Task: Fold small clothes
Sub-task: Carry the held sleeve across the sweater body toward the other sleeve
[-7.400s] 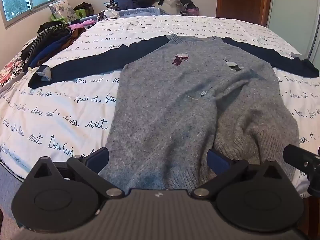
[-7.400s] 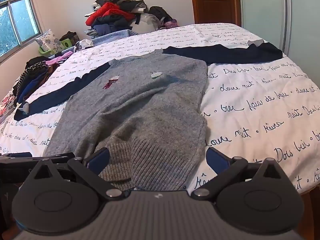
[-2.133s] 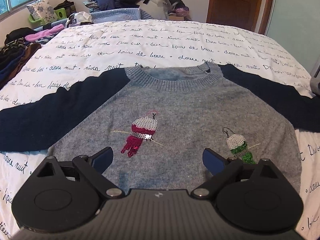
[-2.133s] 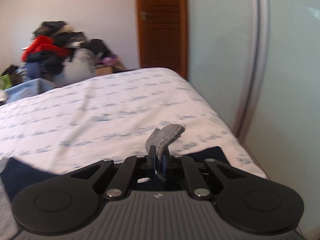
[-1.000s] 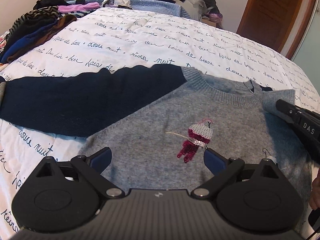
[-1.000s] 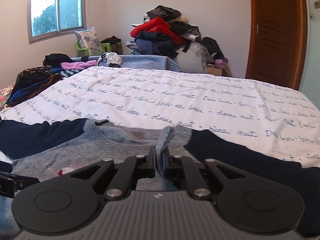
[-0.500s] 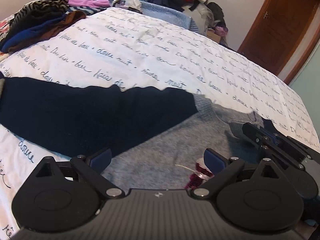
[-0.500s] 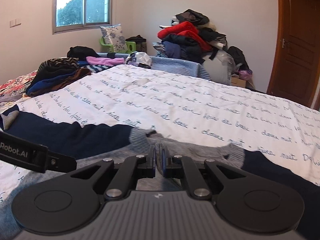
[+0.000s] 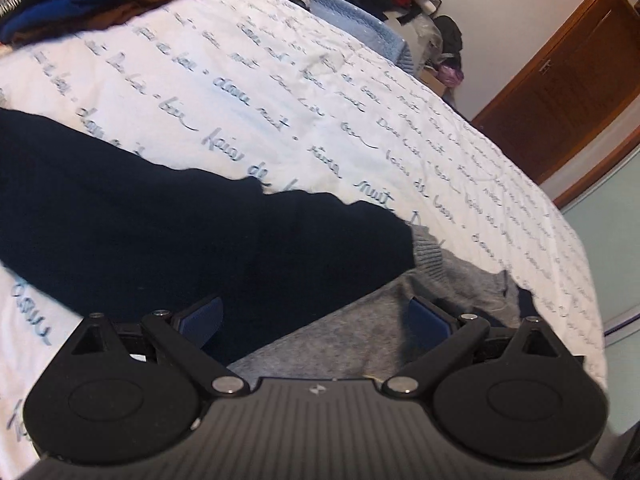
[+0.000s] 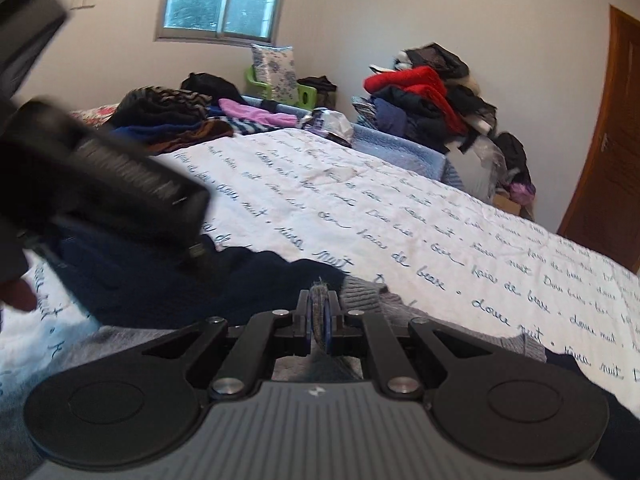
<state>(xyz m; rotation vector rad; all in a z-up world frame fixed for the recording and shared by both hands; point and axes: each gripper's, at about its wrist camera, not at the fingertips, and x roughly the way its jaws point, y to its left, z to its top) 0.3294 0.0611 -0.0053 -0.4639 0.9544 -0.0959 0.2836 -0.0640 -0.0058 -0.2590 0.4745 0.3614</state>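
Note:
A grey knit sweater (image 9: 360, 332) with navy sleeves lies on the bed. Its left navy sleeve (image 9: 160, 232) stretches out to the left. My left gripper (image 9: 316, 316) is open and empty, low over the sleeve's shoulder seam. My right gripper (image 10: 319, 320) is shut on the grey cuff (image 10: 319, 300) of the right sleeve, holding it over the sweater's chest near the ribbed collar (image 10: 360, 292). The left gripper's body (image 10: 112, 184) shows blurred at the left of the right wrist view.
The bed has a white cover with blue script (image 9: 320, 92). Folded clothes (image 10: 172, 116) are stacked at the far left. A heap of clothes (image 10: 424, 96) stands by the far wall. A brown door (image 9: 560, 80) is at the right.
My right gripper has carried the grey cuff leftward across the sweater's chest. My left gripper has moved left and lower, toward the left sleeve's shoulder, staying open.

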